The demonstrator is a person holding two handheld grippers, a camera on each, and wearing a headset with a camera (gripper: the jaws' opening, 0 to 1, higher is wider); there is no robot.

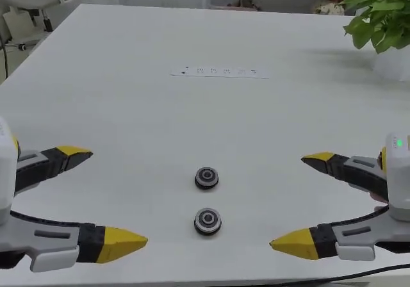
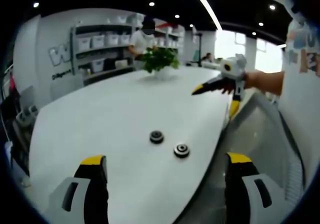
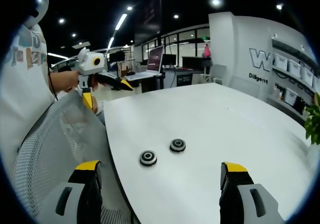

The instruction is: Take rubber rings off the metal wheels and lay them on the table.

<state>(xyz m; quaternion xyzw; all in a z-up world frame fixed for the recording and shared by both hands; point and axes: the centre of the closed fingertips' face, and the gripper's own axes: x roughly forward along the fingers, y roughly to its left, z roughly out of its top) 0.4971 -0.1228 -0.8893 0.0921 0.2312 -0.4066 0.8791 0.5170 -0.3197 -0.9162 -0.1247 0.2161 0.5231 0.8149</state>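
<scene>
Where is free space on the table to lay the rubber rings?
Bare table lies between the far wheel and the socket strip, and on each side of the near wheel, toward the left gripper and right gripper. The plant corner is crowded.

Matt table, shiny metal under dull rubber

The table [image 1: 192, 43] looked smooth and matt; the near wheel [image 1: 207, 221] and far wheel [image 1: 206, 178] had shiny metal hubs ringed in dull black rubber; the left gripper [image 1: 116, 197] and right gripper [image 1: 288, 201] had matt yellow tips on black and grey plastic; the chair [image 3: 55, 134] back was grey mesh.
</scene>
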